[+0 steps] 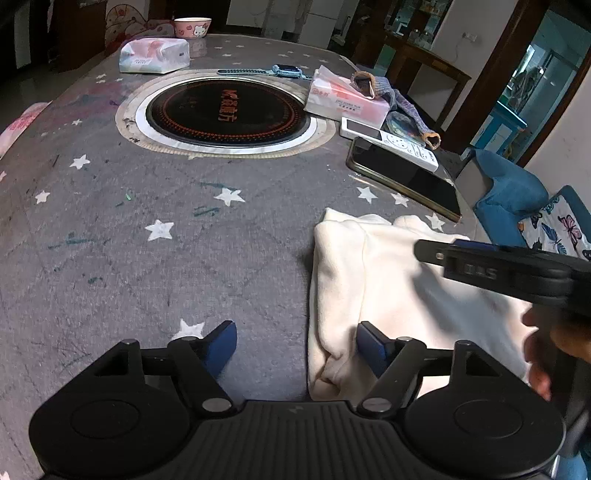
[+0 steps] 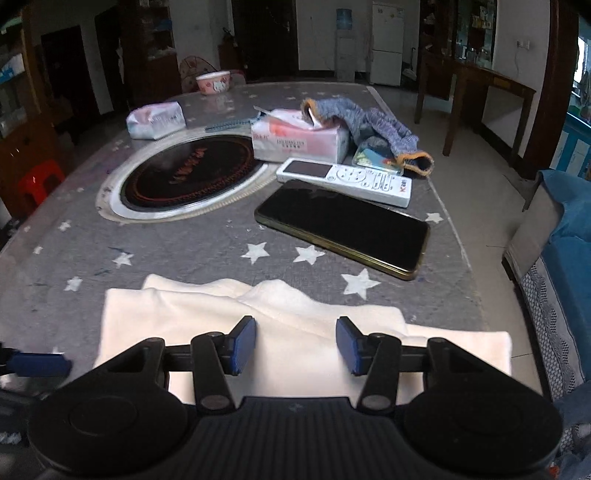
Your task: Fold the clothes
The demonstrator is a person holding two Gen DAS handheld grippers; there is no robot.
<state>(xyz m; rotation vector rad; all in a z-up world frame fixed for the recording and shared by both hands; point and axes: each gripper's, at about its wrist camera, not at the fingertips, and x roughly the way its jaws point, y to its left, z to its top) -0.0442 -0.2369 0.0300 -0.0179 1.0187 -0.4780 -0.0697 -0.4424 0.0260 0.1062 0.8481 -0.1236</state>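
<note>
A long table (image 1: pixel 110 258) is covered in a grey cloth dotted with white stars, and a round black induction plate (image 1: pixel 227 112) is set into the middle of it. Plenty of clutter is parked on the far right side: a tissue pack (image 1: pixel 345 98), a blue-grey knit sleeve (image 2: pixel 373 127) draped over it, a white remote (image 2: pixel 343 181) and, just beside that, a dark phone (image 2: pixel 343 229) lying flat. Further back a second soft tissue pack (image 1: pixel 154 55) and a pink cartoon bowl (image 1: pixel 192 26) can be seen, with a blue watch (image 1: pixel 284 70) laid between the two packs. The room behind is pretty dim, with dark wooden furniture, a white fridge (image 2: pixel 386 44) and a blue sofa (image 2: pixel 569 229) off to the right. The folded cream garment (image 1: pixel 388 288) is laid at the near right edge of the table. The left gripper (image 1: pixel 297 343) is held wide open with nothing in it, its right pad over the garment's left edge and its left pad over bare cloth. The right gripper (image 2: pixel 295 345) is also spread open and empty, hovering over the middle of the garment, and whether the pads touch the fabric can't be made out.
</note>
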